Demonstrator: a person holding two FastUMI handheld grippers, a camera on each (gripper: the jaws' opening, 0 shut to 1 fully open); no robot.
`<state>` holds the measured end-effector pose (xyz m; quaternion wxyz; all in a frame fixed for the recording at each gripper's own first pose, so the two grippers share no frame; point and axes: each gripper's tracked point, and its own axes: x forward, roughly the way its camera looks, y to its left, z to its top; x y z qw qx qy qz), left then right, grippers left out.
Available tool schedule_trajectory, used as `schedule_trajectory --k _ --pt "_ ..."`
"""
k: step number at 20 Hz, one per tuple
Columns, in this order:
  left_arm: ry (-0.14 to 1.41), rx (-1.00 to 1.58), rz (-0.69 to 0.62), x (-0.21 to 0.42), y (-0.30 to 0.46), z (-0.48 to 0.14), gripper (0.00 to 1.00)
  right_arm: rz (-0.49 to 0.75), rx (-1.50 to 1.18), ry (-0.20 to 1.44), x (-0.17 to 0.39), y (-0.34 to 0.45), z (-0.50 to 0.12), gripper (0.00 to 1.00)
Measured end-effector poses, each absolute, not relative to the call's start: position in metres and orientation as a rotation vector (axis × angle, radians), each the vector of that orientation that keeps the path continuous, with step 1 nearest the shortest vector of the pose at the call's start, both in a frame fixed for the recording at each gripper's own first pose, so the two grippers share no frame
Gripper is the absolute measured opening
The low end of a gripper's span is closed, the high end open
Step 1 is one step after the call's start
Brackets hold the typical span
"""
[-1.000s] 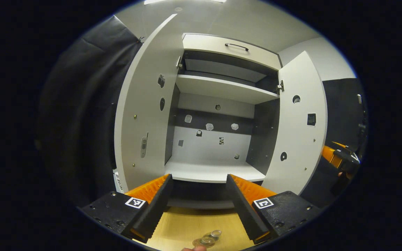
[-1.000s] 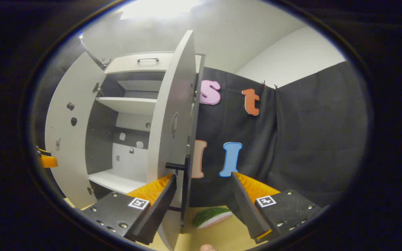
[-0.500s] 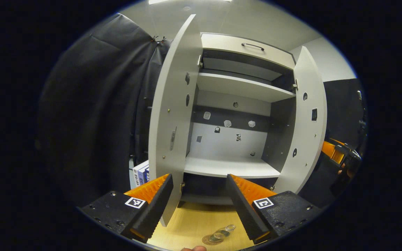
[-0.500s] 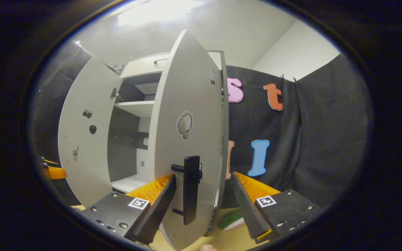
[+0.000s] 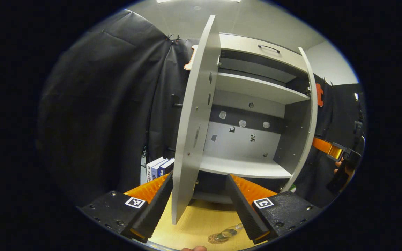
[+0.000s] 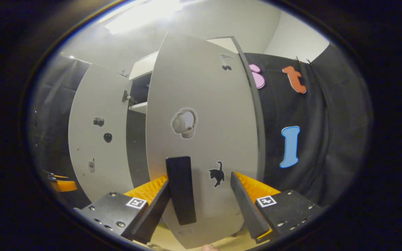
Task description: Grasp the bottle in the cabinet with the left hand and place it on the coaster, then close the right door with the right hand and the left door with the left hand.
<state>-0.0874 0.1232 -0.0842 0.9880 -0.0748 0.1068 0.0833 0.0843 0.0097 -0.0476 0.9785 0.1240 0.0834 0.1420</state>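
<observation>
Black cloth hangs behind the grey cabinet. I've got my right gripper with fingers apart, up against the right door, its dark handle just inside my left finger. My left gripper is also spread, with the left door edge-on between its fingers. At the table's near edge, the bottle sits on the coaster. Books stand left of the cabinet.

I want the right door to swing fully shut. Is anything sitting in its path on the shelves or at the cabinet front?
Nothing visible does. In the left gripper view the lower shelf and upper shelf lie bare behind the right door.
</observation>
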Motion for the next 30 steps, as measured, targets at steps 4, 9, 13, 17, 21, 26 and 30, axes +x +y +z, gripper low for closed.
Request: schedule_trajectory --k 4,9,13,17,21,26,30 --pt "0.218 -0.153 0.206 -0.093 0.135 -0.086 0.96 0.321 0.283 0.195 0.102 0.031 -0.052 0.99" --pt "0.211 -0.152 0.247 -0.097 0.147 -0.086 0.96 0.323 0.285 0.220 0.117 0.045 -0.057 0.99" --pt "0.206 -0.148 0.270 -0.099 0.155 -0.084 0.97 0.303 0.278 0.230 0.129 0.055 -0.060 0.99" --pt "0.198 -0.135 0.298 -0.104 0.165 -0.081 0.96 0.291 0.318 0.256 0.143 0.062 -0.067 0.99" --pt "0.189 -0.125 0.345 -0.114 0.182 -0.077 0.97 0.256 0.320 0.259 0.155 0.072 -0.069 0.99" --pt "0.191 -0.132 0.418 -0.124 0.203 -0.077 0.93 0.195 0.278 0.250 0.168 0.076 -0.074 0.99" --pt "0.185 -0.135 0.462 -0.133 0.222 -0.078 0.96 0.152 0.234 0.236 0.173 0.078 -0.078 1.00"
